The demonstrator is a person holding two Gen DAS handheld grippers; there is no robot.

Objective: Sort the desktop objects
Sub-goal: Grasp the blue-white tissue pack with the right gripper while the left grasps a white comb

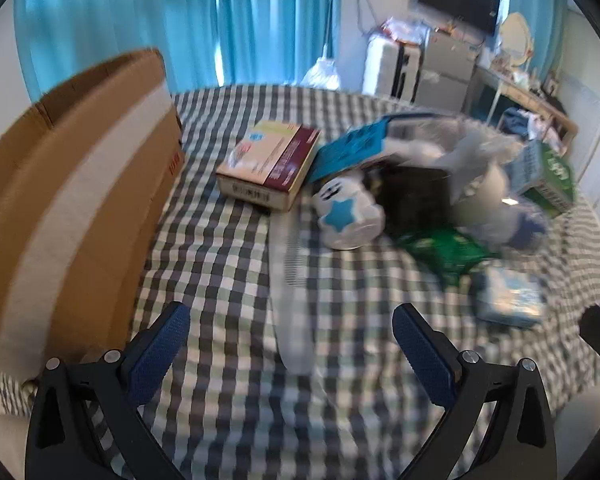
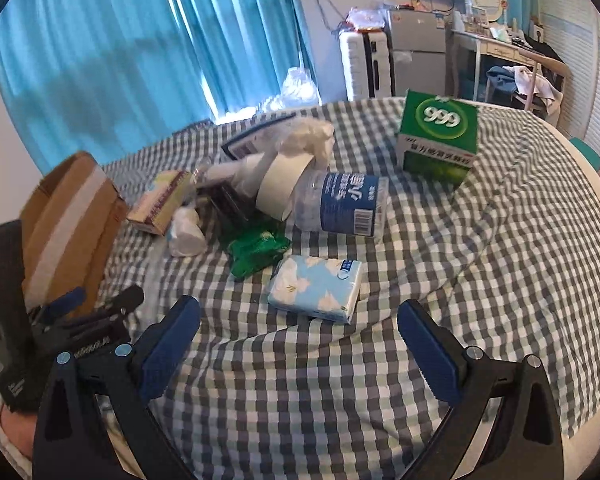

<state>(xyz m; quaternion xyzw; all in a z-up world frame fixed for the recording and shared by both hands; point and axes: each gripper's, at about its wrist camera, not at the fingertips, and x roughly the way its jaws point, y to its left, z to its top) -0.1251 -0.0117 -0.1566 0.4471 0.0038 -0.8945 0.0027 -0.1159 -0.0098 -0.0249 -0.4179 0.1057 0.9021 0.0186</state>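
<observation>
A pile of objects lies on a checked tablecloth [image 1: 228, 240]. In the left wrist view I see a clear comb [image 1: 294, 276], a flat medicine box [image 1: 270, 162], a white cup with a blue star [image 1: 348, 216], a green packet [image 1: 444, 250] and a blue tissue pack [image 1: 508, 296]. My left gripper [image 1: 292, 344] is open and empty, its fingers either side of the comb's near end. In the right wrist view my right gripper [image 2: 298, 334] is open and empty, just short of the tissue pack [image 2: 316, 288]. Behind lie a water bottle [image 2: 340, 204], a tape roll [image 2: 280, 188] and a green 999 box [image 2: 438, 136].
An open cardboard box [image 1: 72, 200] stands at the table's left edge; it also shows in the right wrist view [image 2: 68, 220]. The left gripper [image 2: 80, 312] shows at the right wrist view's left. Blue curtains [image 2: 120, 60] hang behind. A suitcase [image 2: 366, 64] and desk [image 2: 500, 48] stand beyond the table.
</observation>
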